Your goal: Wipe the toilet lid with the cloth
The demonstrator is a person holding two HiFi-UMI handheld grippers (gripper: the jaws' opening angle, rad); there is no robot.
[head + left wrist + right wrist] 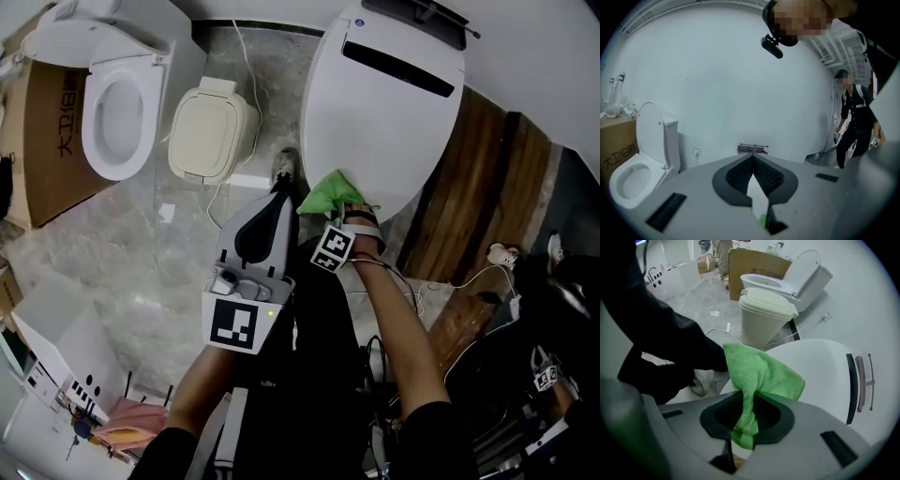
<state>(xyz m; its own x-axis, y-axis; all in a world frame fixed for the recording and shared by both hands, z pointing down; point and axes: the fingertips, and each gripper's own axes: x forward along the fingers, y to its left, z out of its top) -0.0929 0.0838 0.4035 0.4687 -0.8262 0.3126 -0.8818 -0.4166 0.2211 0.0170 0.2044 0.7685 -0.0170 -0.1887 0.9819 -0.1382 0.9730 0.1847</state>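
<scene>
Green cloth (759, 371), a soft napped microfibre bunched into folds, lies on the near rim of the toilet lid (820, 376), a smooth, glossy white oval. The right tongs (745, 399) are clamped on a gathered tail of the cloth. The left tongs (752, 161) are held off the lid, tips together with nothing between them. Wiping appears to be at an early stage: the cloth covers only the near edge, and the broad upper surface looks left to do. Beyond stands a cream lidded bin (766, 315).

Green cloth (330, 194), white toilet lid (384, 103), grey marbled floor (141, 244).
</scene>
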